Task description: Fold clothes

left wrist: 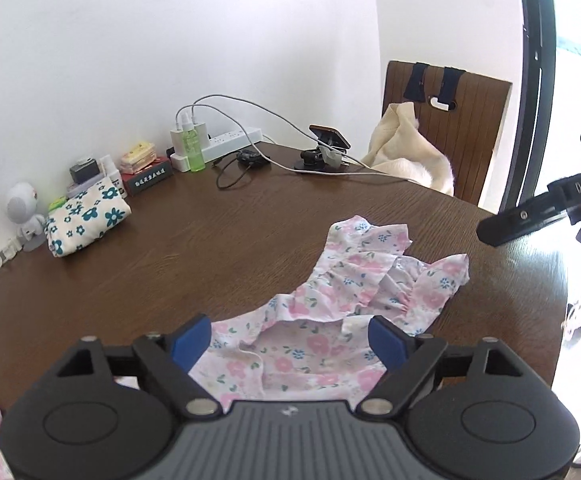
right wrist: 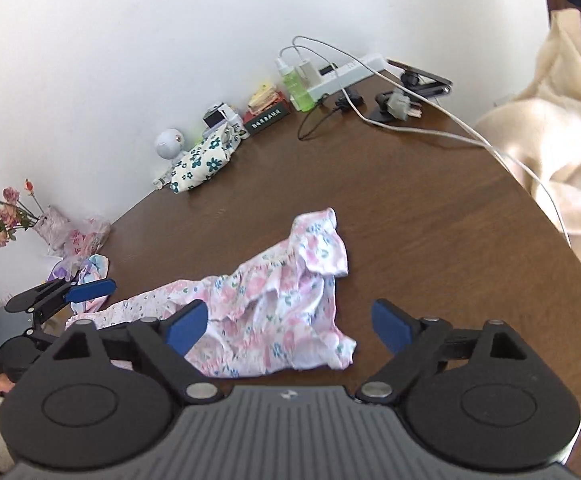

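Both tongs stand wide apart and hold nothing: the left tongs (left wrist: 290,344) hover over the near part of a small white cotton garment printed with pink and blue flowers (left wrist: 354,300), and the right tongs (right wrist: 288,326) hang just above its near right edge. The garment (right wrist: 274,304) lies rumpled on the near middle of the dark brown wooden table (left wrist: 210,240), its ruffled edges bunched and one end trailing off to the near left. It is not folded; judged by its loose, uneven lie, smoothing it flat and folding it are both left. At the far left of the table, near the wall, a cream cloth with teal flowers (left wrist: 86,216) rests as a neat folded bundle, so one piece at least lies as the task wants.

The left wrist view alone shows a brown chair back (left wrist: 466,120) behind a cream fleece blanket (left wrist: 406,152) at the far right, with the right tongs coming in from the right edge. The right wrist view alone shows a vase of dried pink flowers (right wrist: 6,216) and a further heap of pastel cloth (right wrist: 86,268) at the left edge of the table, and the left tongs reaching in beside them.
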A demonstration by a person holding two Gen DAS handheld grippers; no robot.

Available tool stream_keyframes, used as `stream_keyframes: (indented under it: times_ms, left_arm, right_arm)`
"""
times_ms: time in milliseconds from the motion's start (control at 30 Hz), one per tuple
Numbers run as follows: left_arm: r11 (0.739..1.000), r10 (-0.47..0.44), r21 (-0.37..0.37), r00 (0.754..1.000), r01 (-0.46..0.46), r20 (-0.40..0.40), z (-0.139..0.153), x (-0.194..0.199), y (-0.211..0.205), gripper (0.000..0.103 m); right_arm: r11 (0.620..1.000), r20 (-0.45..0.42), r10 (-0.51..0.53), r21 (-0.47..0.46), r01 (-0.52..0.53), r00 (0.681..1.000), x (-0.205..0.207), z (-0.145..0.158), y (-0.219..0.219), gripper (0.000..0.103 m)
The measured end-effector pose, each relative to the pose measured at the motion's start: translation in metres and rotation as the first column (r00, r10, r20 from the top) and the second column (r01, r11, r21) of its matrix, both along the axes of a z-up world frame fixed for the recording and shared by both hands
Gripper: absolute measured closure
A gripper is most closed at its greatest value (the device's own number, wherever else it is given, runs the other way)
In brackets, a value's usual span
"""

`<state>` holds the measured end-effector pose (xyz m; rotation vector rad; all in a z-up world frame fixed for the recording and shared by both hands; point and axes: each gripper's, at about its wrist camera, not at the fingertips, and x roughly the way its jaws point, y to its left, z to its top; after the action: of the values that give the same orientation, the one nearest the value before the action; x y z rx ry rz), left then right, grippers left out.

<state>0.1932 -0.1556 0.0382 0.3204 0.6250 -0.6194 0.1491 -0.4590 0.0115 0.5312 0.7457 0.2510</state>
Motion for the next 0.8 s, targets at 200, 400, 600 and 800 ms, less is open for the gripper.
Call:
stream_keyframes:
  times_ms: [200, 400, 600, 800]
  left_arm:
    - [0.96, 0.211, -0.171, 0.975, -0.221, -0.073, -0.004, -0.027, 0.005, 0.007]
    - [0.921, 0.353, -0.158, 0.934, -0.356, -0.049, 0.003, -0.044, 0.011, 0.007]
    - [0.918, 0.355, -0.167, 0.933, -0.361, -0.067, 0.003, -0.039, 0.014, 0.006]
    - [0.941, 0.284, -0.173, 0.957, -0.29, -0.059, 0.006, -0.022, 0.005, 0.006]
  right_arm:
    - [0.995, -0.039, -0.096, 0.001, 0.096, 0.995, -0.029, -0.017, 0.014, 0.0]
    - [0.994, -0.048, -0.106, -0.033, 0.104, 0.993, -0.039, -0.018, 0.031, 0.0]
    - [0.996, -0.065, -0.087, -0.008, 0.087, 0.994, -0.037, -0.022, 0.035, 0.0]
    - [0.997, -0.067, -0.069, 0.029, 0.071, 0.995, -0.029, -0.027, 0.038, 0.0]
